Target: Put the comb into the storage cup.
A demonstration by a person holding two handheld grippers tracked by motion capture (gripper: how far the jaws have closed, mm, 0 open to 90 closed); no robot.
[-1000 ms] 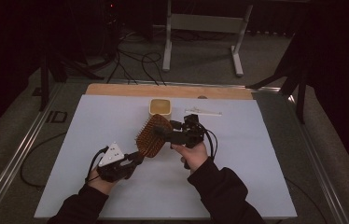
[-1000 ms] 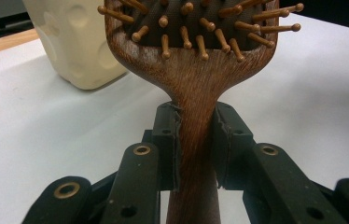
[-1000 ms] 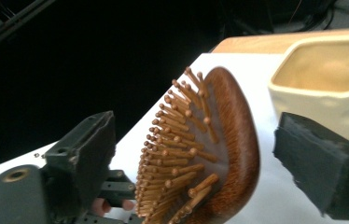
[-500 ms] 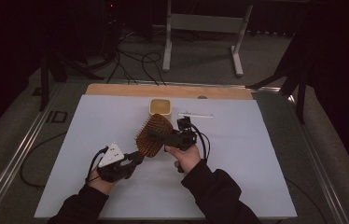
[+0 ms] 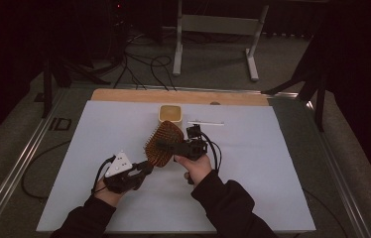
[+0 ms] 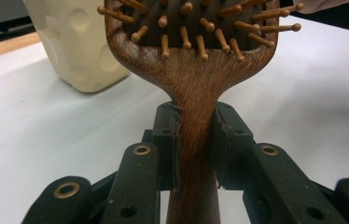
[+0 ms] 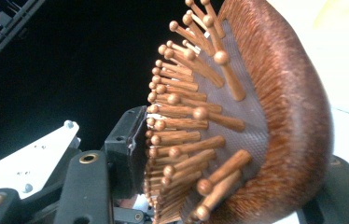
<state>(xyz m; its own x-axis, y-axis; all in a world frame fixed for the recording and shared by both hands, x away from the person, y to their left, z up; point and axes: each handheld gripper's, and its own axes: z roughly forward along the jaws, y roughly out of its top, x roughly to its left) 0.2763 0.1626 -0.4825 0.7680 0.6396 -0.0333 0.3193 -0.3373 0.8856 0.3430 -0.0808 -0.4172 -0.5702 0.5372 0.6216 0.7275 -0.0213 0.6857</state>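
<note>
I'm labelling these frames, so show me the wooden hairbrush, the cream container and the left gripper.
wooden hairbrush (image 6: 196,88): left gripper view, on the neck below the bristles.
cream container (image 5: 170,113): high view, on its top rim.
left gripper (image 6: 195,140): left gripper view, between its jaws clamping the handle.

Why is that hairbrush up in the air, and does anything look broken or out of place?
Nothing looks broken. The wooden hairbrush is simply held up off the table: the left hand-held gripper clamps its handle, while the right hand-held gripper has just been closing across its head, one jaw against the bristles. The cream container stands upright behind.
</note>
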